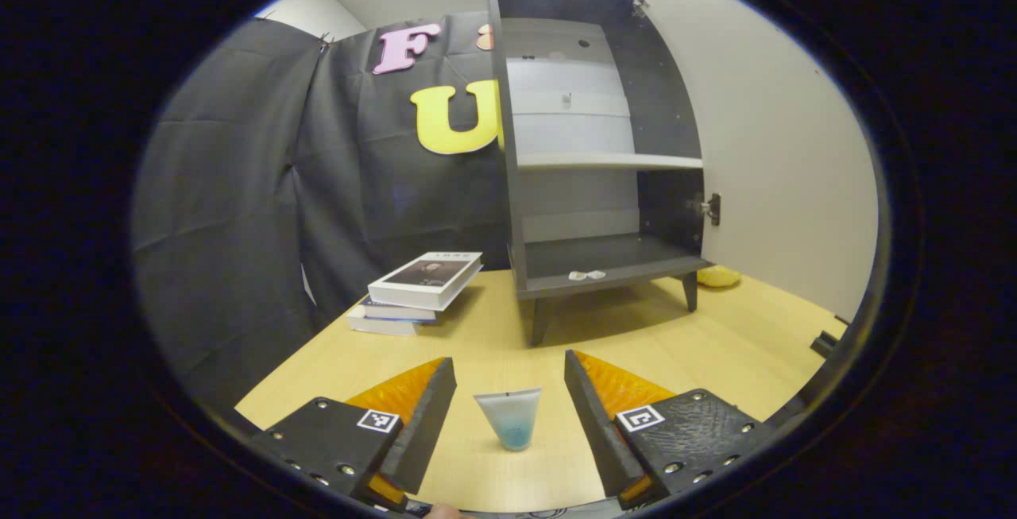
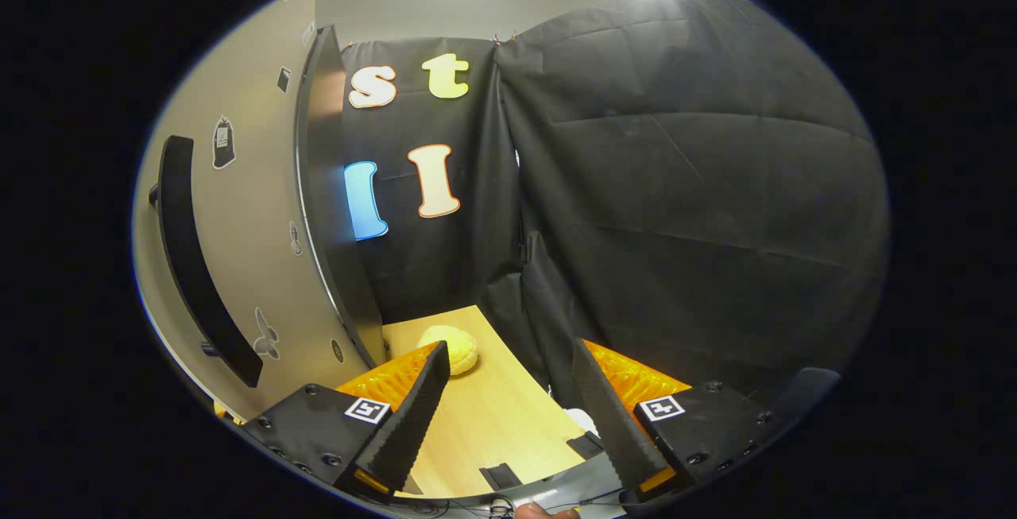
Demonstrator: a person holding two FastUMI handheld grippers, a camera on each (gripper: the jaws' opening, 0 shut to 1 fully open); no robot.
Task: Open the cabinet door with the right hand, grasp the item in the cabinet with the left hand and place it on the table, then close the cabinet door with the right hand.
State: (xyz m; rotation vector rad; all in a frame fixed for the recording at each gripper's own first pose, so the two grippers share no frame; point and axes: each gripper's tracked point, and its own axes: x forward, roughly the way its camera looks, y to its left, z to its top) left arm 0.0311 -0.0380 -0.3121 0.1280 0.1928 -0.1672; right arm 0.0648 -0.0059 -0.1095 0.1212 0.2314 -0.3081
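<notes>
1. A pale wooden table runs ahead of me to a dark cabinet, whose door stands wide open.
2. My left gripper has its fingers spread; the small frosted cup stands upright on the table between them, touching neither.
3. A stack of books lies left of the cabinet.
4. My right gripper is spread and empty, just beside the door's outer face and its dark handle.
5. A yellow bun-like thing rests on the table beyond.
</notes>
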